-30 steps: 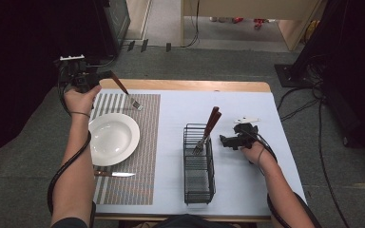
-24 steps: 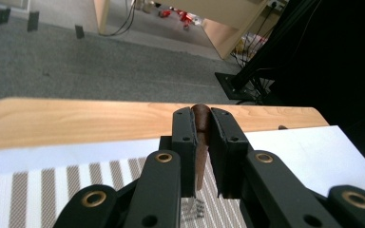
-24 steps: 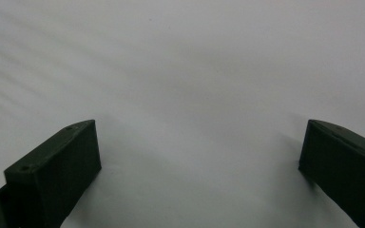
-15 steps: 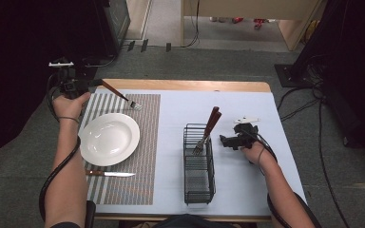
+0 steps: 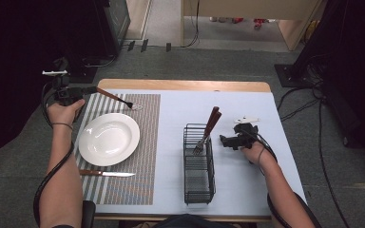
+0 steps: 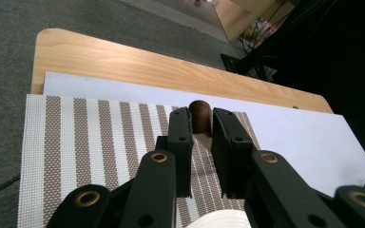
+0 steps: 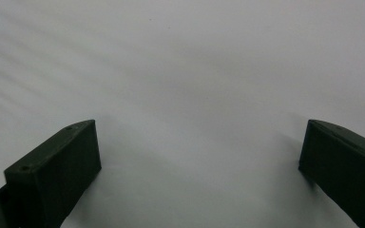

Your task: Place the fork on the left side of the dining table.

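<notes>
From above, the left gripper (image 5: 86, 90) sits just off the far left corner of the striped placemat (image 5: 147, 142), jaws clamped on the brown handle of a fork (image 5: 119, 99) whose tines rest on the far edge of that placemat. On the placemat itself, a white plate (image 5: 108, 138) lies near the middle, and a knife (image 5: 105, 173) lies on its near side, just past the plate. Over to the right of the placemat stands a black wire basket (image 5: 198, 164) with two more brown-handled pieces leaning in its far end. The right gripper (image 5: 224, 140) rests on the pale table cover, just right of that basket.

Left gripper view now: the two black jaws pinch the fork's rounded handle end (image 6: 200, 115) between their tips, placemat stripes running underneath (a sliver of plate rim (image 6: 218, 219) at the bottom edge).

Right gripper view: jaws spread wide apart, nothing between them, just the plain white table cover (image 7: 195, 95) below
</notes>
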Motion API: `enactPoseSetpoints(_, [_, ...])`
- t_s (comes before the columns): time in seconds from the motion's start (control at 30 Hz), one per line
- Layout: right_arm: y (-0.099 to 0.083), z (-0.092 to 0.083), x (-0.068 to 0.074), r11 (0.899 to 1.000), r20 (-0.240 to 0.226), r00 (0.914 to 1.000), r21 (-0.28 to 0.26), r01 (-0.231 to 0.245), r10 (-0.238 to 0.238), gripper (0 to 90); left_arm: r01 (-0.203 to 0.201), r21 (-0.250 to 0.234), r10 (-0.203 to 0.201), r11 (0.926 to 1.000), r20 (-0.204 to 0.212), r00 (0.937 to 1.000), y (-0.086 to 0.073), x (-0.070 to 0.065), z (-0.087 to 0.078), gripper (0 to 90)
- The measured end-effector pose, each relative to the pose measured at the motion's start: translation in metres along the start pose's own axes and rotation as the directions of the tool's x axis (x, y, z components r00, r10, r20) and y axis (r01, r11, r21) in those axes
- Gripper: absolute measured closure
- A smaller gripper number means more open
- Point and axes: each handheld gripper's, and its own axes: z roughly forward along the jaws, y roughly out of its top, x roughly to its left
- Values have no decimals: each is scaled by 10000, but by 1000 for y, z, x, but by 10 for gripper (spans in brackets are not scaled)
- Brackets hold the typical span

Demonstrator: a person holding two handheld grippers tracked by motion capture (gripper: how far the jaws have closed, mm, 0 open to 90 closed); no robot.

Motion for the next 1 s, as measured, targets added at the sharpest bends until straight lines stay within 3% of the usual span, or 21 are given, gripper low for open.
enactPoseSetpoints(0.4, [0,0,0,10000,-2,10000,10,7,-7,0,476,289,-478,9985,93,9988,-11,23,1,780])
enactPoseSetpoints(1.0, [0,0,0,10000,0,10000,10,5,-5,0,770,399,-773,9962,54,9970,-23,41,6,760])
